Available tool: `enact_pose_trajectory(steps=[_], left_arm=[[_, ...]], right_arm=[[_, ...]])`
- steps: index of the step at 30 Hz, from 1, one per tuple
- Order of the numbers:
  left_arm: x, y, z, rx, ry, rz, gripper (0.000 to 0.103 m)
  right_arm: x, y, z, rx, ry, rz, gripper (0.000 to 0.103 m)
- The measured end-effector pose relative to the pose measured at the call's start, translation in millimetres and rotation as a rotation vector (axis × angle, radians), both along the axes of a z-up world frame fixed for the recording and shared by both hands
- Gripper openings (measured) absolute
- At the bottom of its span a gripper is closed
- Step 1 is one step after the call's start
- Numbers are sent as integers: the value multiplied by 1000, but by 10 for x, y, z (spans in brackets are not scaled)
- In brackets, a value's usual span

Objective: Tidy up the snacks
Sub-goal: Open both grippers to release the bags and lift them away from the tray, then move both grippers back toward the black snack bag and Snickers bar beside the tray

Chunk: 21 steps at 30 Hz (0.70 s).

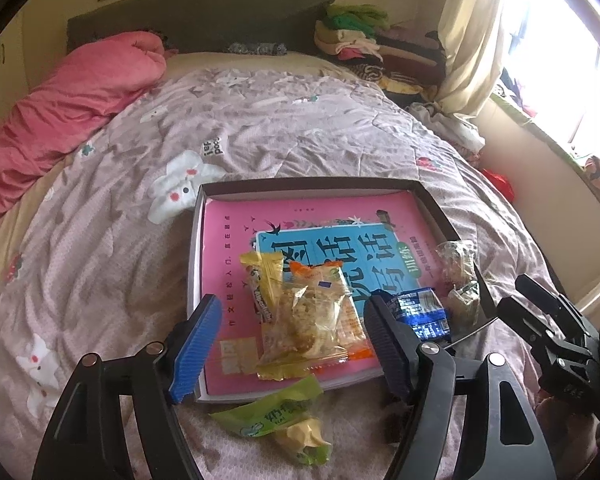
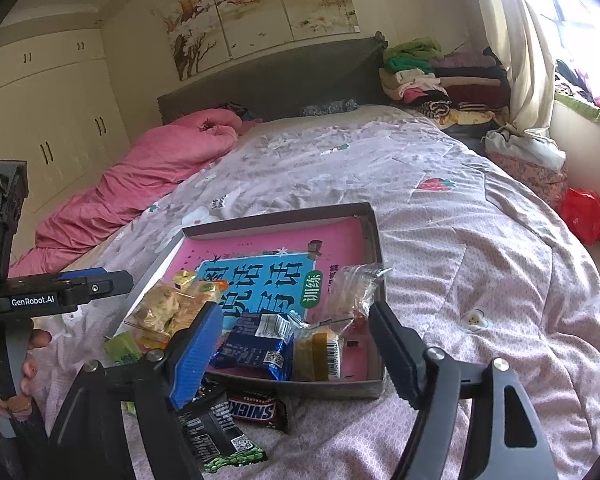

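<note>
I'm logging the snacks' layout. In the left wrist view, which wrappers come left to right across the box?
Yellow wrapper → clear cracker packet → blue packet → clear packet by the box's right wall.

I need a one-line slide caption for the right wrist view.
Open right tongs above a snack-filled box on a bed; Snickers lies outside.

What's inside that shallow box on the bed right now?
The box holds a pink book lying flat, with wrapped snacks on it: a yellow packet, a clear cracker pack and a blue wrapper. The box floor under the book is hidden.
</note>
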State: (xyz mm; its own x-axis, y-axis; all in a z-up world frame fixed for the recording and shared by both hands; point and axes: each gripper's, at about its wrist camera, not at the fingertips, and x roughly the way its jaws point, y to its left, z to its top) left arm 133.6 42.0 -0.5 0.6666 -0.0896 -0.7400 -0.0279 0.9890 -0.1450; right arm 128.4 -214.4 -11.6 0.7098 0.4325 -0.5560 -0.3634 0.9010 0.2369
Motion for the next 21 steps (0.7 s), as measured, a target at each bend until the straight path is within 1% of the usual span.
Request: enact_pose_trajectory(steps=[11, 14, 21], left_arm=[[-112, -38, 63, 14, -3, -19, 77], [-153, -49, 78, 15, -5, -20, 77], [-210, -60, 47, 8, 24, -31, 78]], right_arm=[[-157, 100, 60, -11, -12, 52, 80], [-199, 128, 62, -10, -9, 67, 82], [-265, 166, 70, -4, 3, 89, 86]])
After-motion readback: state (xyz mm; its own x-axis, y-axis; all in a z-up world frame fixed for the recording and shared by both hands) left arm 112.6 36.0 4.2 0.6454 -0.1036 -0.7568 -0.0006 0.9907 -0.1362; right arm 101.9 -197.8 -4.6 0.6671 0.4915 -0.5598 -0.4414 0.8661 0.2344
